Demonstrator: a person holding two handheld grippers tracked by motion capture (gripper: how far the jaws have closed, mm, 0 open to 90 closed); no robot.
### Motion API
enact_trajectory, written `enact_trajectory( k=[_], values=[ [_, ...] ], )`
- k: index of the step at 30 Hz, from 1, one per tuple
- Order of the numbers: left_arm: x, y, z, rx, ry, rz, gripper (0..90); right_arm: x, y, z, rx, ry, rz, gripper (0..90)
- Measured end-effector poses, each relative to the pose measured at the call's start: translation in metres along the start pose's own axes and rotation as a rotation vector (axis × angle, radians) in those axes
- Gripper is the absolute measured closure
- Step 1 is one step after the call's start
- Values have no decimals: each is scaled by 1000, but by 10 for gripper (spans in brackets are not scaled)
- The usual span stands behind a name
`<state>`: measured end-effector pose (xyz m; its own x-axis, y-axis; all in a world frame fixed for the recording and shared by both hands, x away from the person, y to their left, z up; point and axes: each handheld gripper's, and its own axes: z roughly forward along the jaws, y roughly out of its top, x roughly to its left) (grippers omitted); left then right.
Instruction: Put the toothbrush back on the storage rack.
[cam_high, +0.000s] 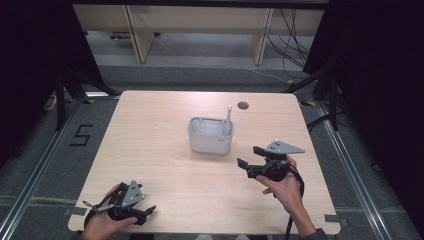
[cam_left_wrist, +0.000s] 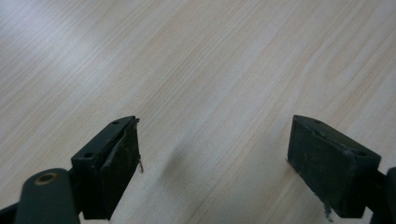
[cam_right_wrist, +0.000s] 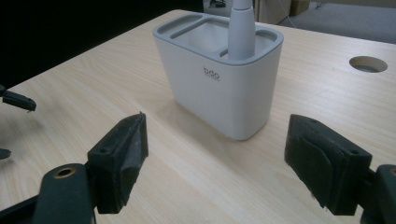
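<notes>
Right gripper view: right tool (cam_right_wrist: 215, 163) (jaws apart) faces white holder (cam_right_wrist: 219, 79)

The table (cam_high: 165, 165) is bare wood nearly everywhere: its left half, the near edge and the strips along the left and right edges lie open for passing. One obstacle stands a little right of middle toward the far edge, the white holder (cam_high: 210, 136), with a toothbrush (cam_high: 228, 120) rising upright above its rim at the right end. A small round hole (cam_high: 243, 105) sits flush near the far edge.
</notes>
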<state>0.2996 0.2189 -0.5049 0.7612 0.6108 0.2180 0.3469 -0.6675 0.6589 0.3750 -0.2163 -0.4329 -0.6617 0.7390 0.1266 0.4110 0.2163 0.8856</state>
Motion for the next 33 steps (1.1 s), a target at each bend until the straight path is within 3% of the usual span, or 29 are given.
enact_trajectory(
  k=[2,3,4,5,7,8,9,11,12,16,17,20,24,27,33],
  values=[
    [0,0,0,0,0,-2,164,4,-2,-1,9,17,38,222],
    [0,0,0,-1,0,-4,164,3,-3,-2,14,14,19,222],
    [0,0,0,-1,0,-2,164,6,-5,-2,5,16,44,222],
    [0,0,0,1,0,1,164,4,-5,-3,10,14,14,222],
    [0,0,0,1,-1,0,164,6,-9,-6,27,14,28,222],
    [0,0,0,2,-1,2,164,5,-10,-5,5,11,-3,222],
    [0,0,0,3,-1,3,164,7,-13,-6,24,18,31,222],
    [0,0,0,4,-2,4,163,8,-18,-6,28,30,43,223],
    [0,0,0,4,-2,3,163,7,-20,-6,26,25,24,223],
    [0,0,0,3,-1,2,164,7,-29,-12,56,18,53,222],
    [0,0,0,3,1,4,164,4,-31,-12,45,19,21,222],
    [0,0,0,3,-2,2,164,5,-38,-16,55,11,69,222],
    [0,0,0,4,-2,5,164,2,-45,-20,56,6,48,222],
    [0,0,0,5,-3,5,164,5,-49,-23,60,14,81,223],
    [0,0,0,3,-1,2,163,7,-56,-25,64,11,44,216]
  ],
)
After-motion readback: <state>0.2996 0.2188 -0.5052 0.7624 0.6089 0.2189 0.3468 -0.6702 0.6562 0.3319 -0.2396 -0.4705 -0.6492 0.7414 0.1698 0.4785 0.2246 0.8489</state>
